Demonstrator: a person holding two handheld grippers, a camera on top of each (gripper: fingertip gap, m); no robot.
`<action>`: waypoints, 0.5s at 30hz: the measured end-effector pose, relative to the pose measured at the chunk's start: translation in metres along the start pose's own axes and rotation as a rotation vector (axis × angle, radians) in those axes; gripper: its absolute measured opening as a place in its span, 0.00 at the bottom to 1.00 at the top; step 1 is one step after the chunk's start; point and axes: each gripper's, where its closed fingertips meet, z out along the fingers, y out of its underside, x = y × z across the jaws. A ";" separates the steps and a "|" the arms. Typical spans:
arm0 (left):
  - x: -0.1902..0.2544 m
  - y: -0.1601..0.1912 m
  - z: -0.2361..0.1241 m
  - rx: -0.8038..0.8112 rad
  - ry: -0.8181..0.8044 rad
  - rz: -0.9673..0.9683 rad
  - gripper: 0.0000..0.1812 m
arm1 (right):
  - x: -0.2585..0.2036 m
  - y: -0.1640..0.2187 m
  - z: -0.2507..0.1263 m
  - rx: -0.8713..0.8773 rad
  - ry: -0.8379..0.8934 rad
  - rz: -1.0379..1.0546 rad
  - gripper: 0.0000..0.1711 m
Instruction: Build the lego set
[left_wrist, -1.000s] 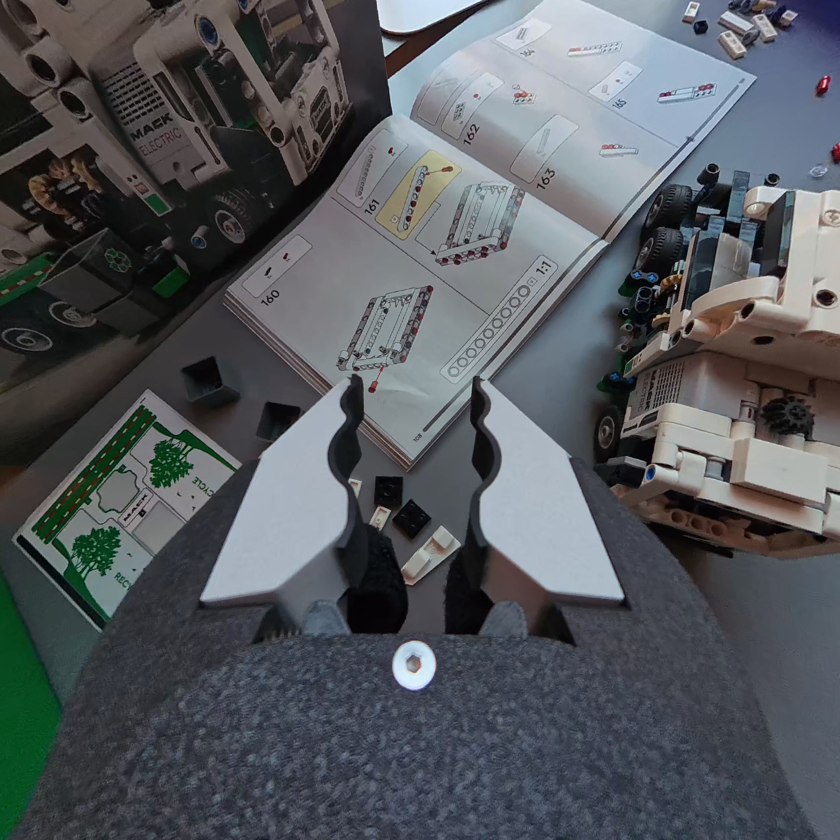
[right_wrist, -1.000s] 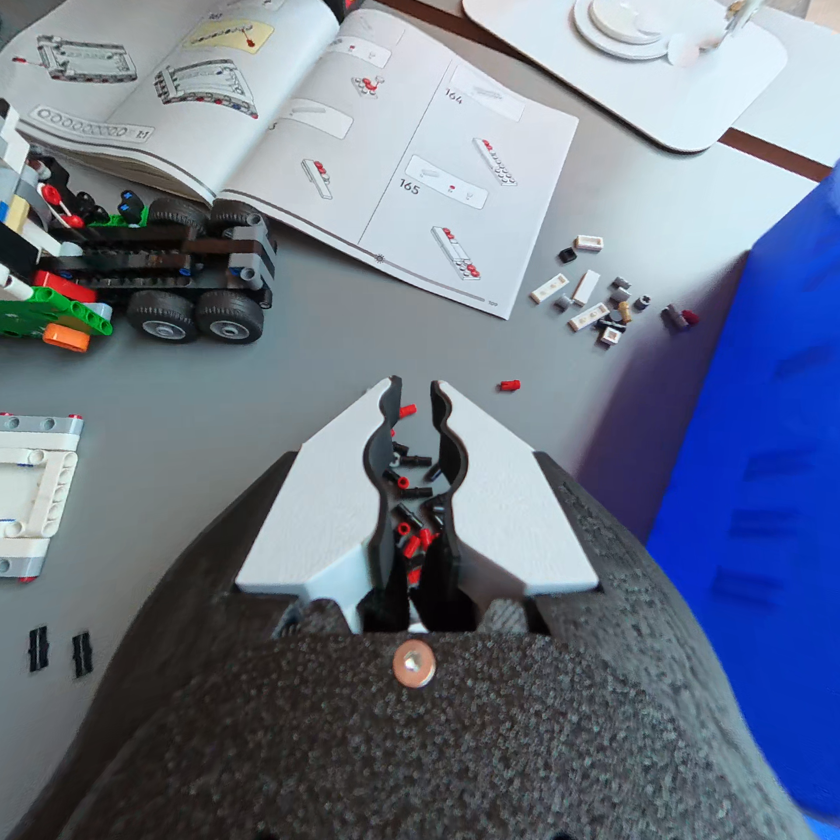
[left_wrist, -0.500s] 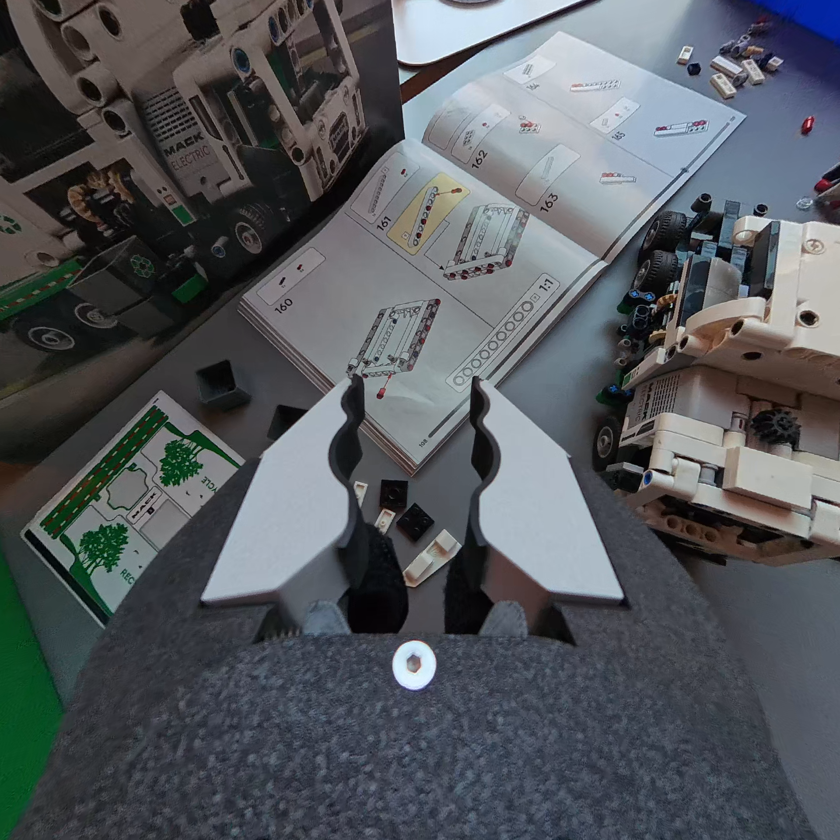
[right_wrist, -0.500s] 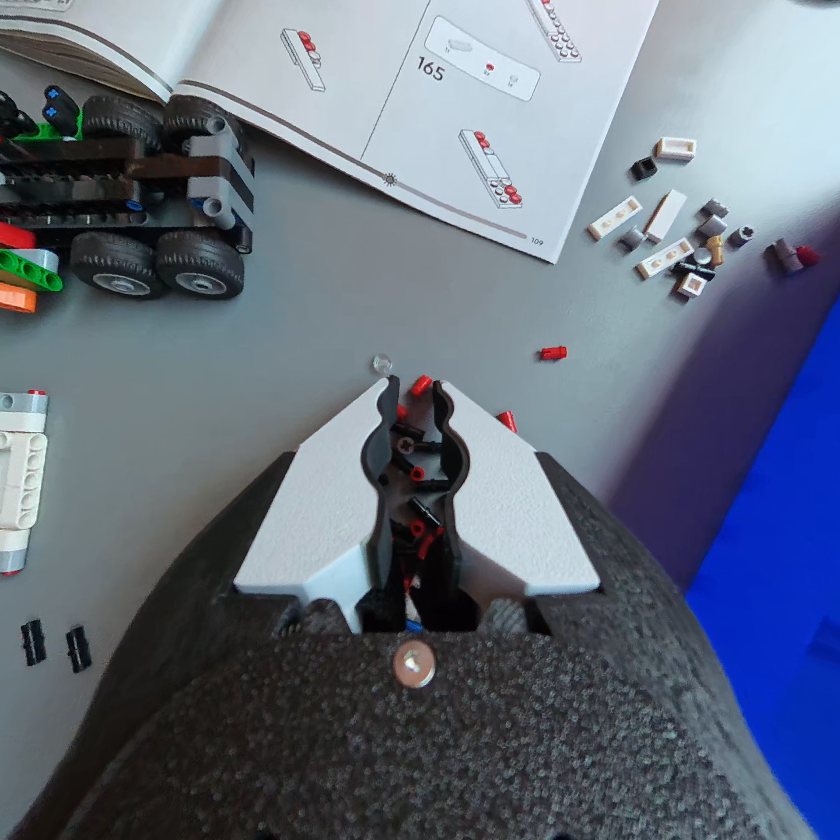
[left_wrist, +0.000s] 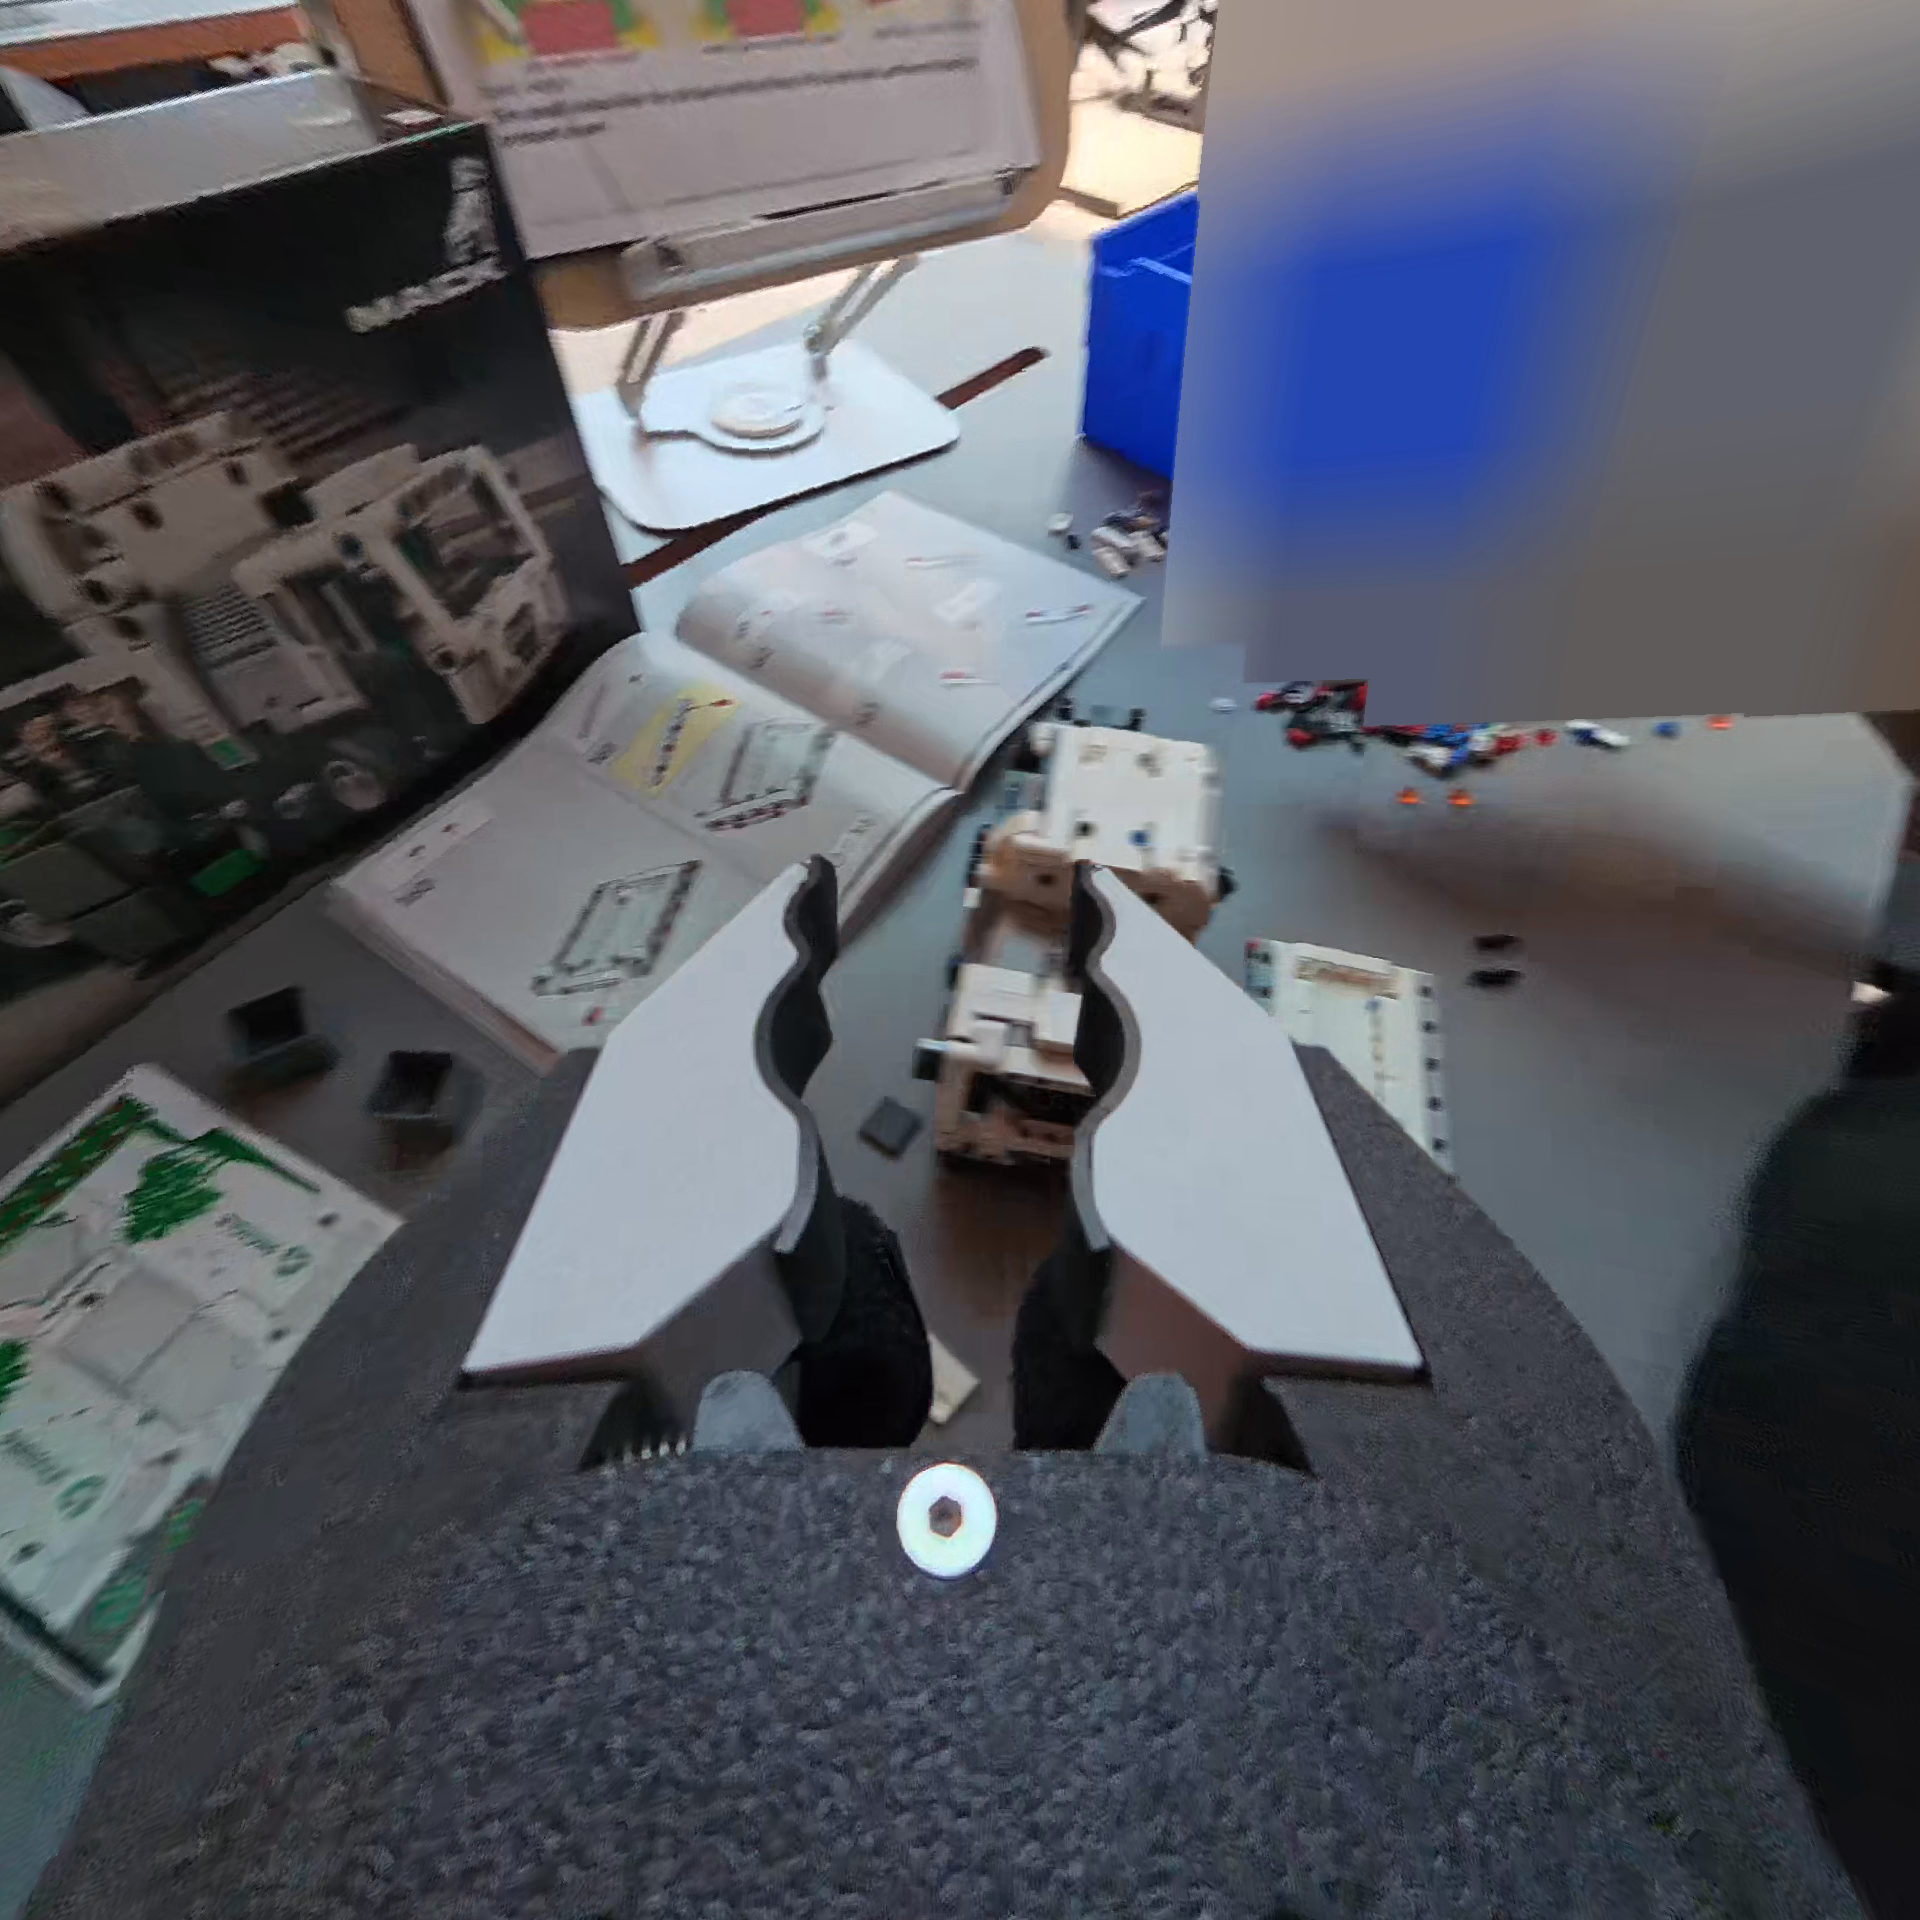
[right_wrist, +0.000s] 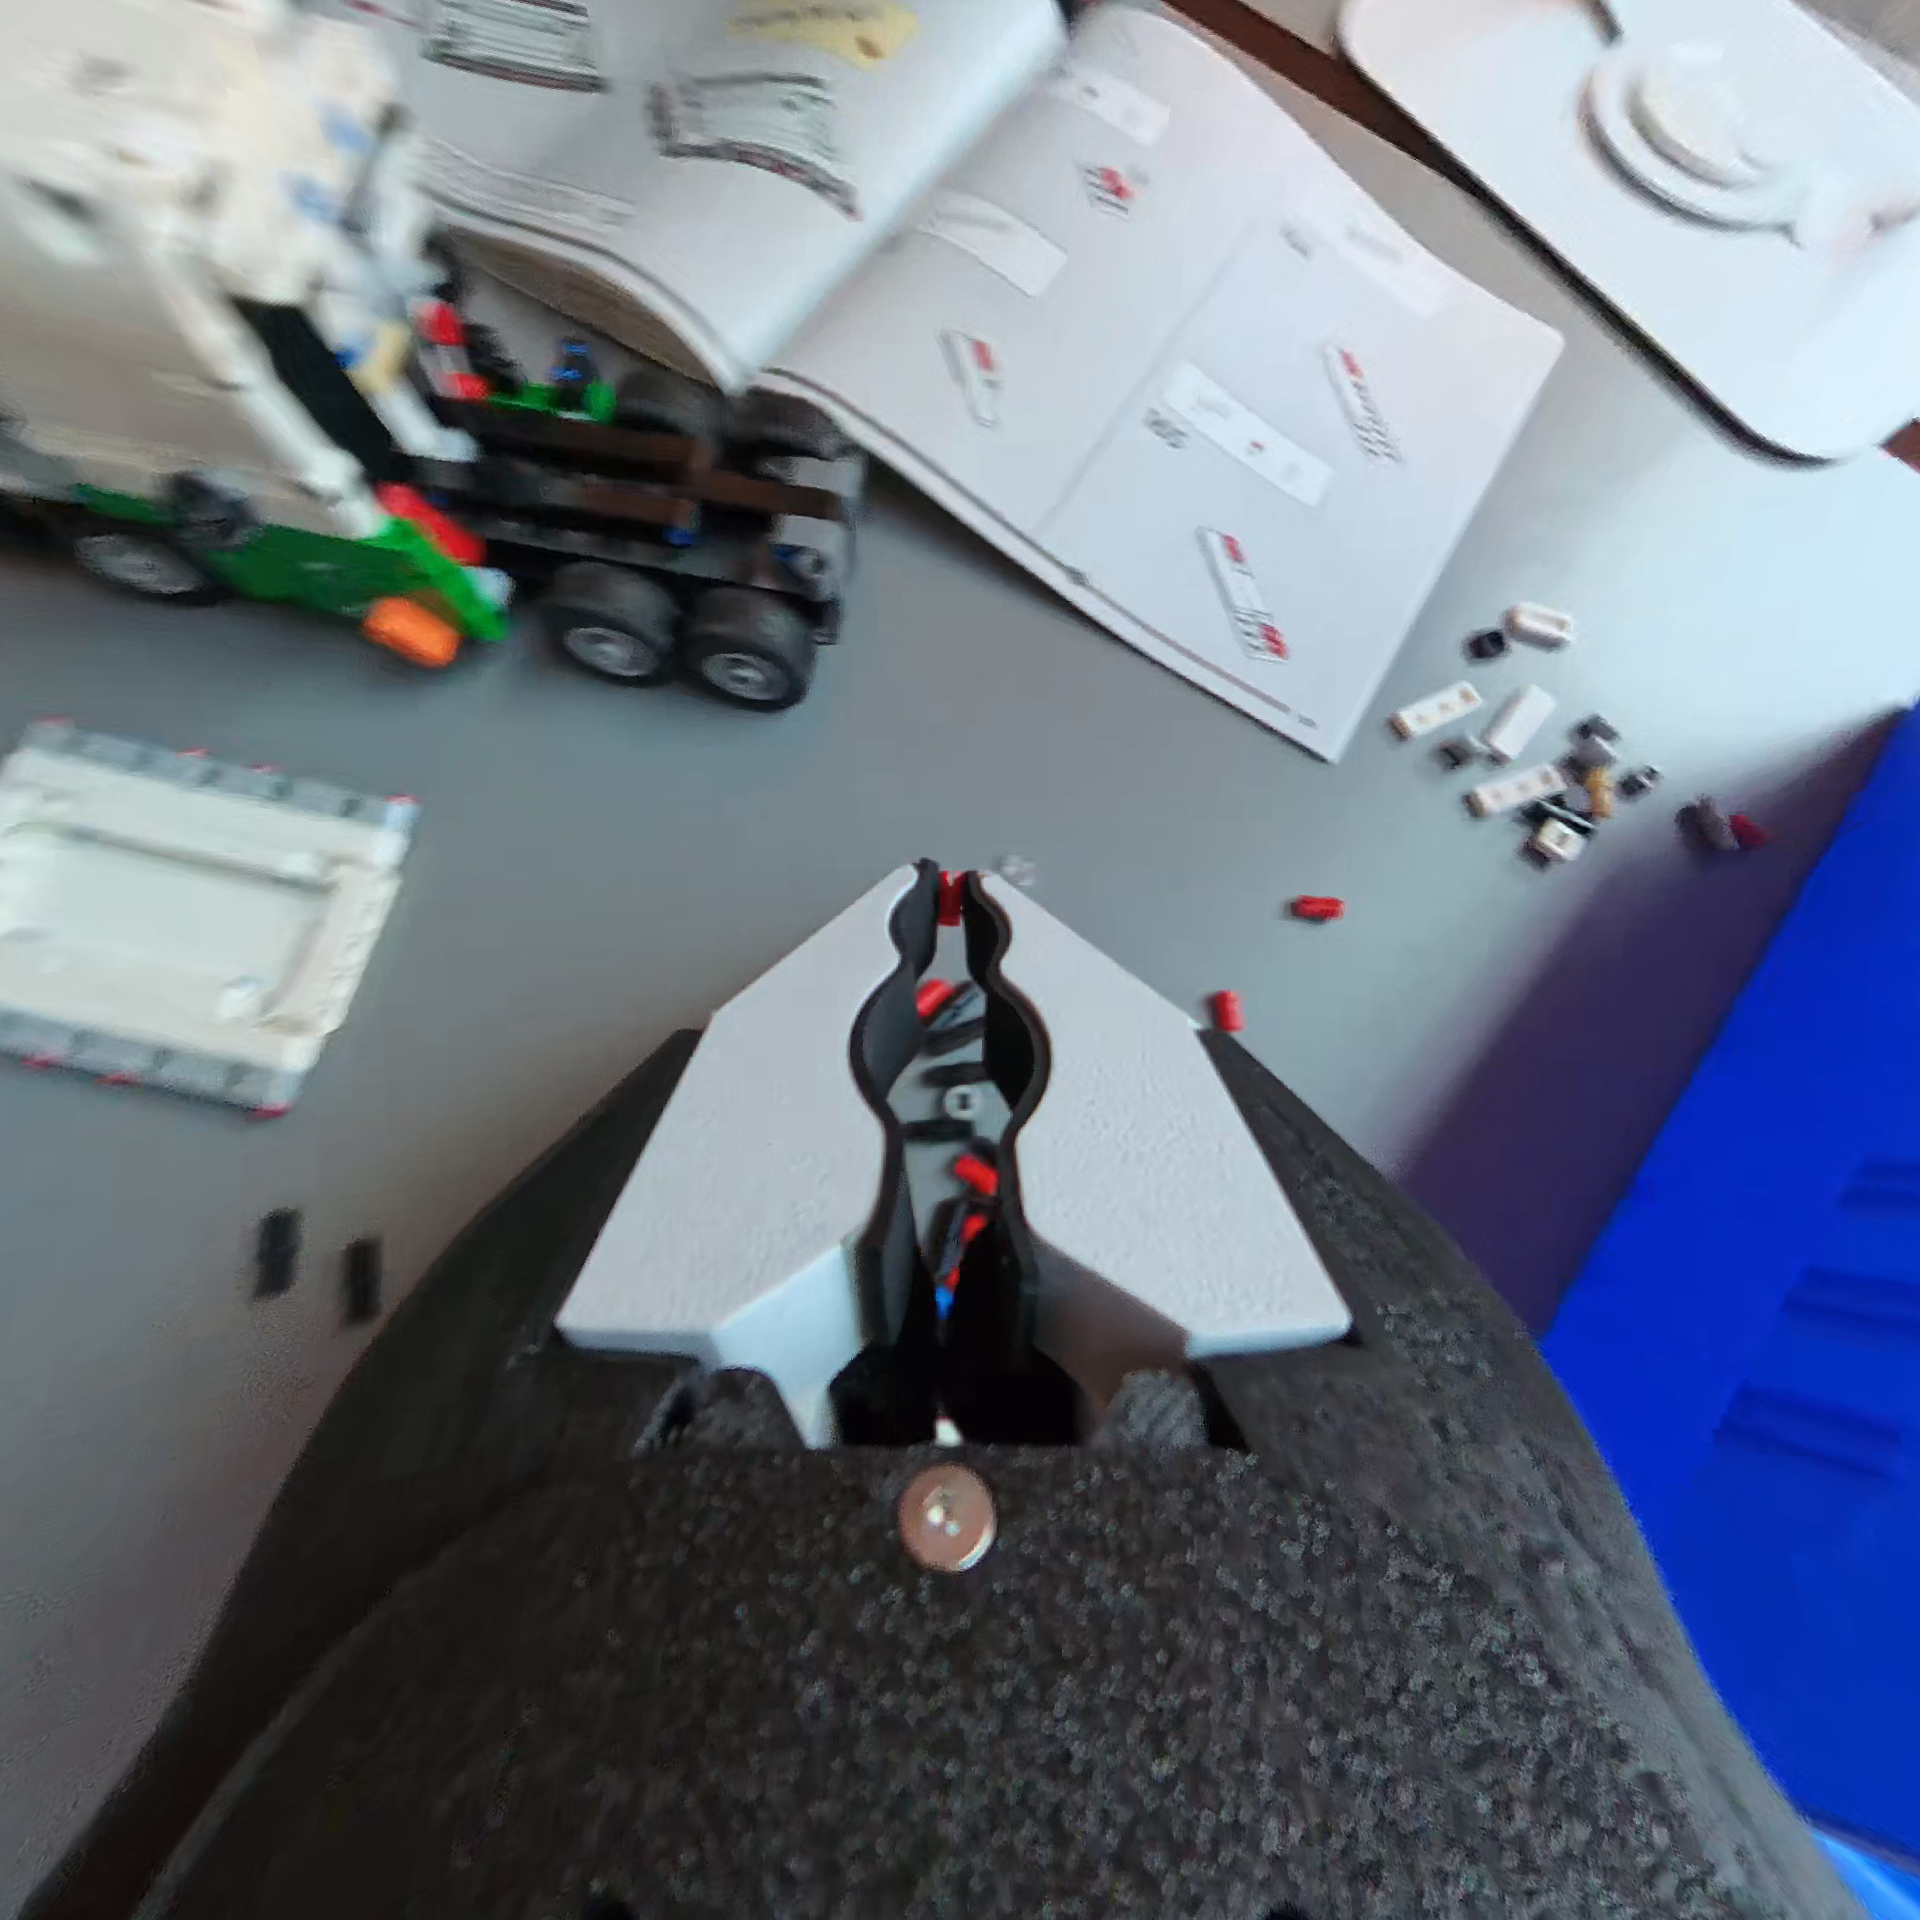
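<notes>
The part-built white lego truck (left_wrist: 1132, 790) stands on the grey table, blurred, just beyond my left gripper (left_wrist: 953, 883), which is open, empty and raised above the table. In the right wrist view the truck (right_wrist: 260, 416) shows its green and black chassis at the upper left. My right gripper (right_wrist: 948, 883) is shut on a small red pin (right_wrist: 948, 900) at its fingertips, above a scatter of red and black pins (right_wrist: 956, 1101). A white panel frame (right_wrist: 177, 914) lies left of it and also shows in the left wrist view (left_wrist: 1351, 997).
The open instruction booklet (left_wrist: 727, 790) (right_wrist: 1143, 364) lies behind the truck. The set box (left_wrist: 260, 623) stands at the left, a sticker sheet (left_wrist: 135, 1299) in front of it. A blue bin (right_wrist: 1766, 1143) sits right. Small loose pieces (right_wrist: 1517, 748), red pins (right_wrist: 1317, 908) and two black pins (right_wrist: 275, 1252) lie around. Some 30 centimetres of space lies between my two pairs of fingers.
My right gripper has closed on a red pin from the scatter and pulled back. My left gripper has lifted and tilted up, still open, so it looks across the table.
</notes>
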 end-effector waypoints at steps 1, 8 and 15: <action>0.022 0.002 -0.004 0.014 0.064 -0.005 0.23 | -0.021 -0.001 -0.009 0.013 -0.088 -0.040 0.02; 0.154 0.062 0.018 -0.094 0.391 -0.023 0.23 | -0.111 0.058 -0.031 -0.116 -0.369 -0.141 0.02; 0.218 0.087 0.031 -0.170 0.522 0.059 0.23 | -0.117 0.068 -0.024 -0.125 -0.319 -0.151 0.02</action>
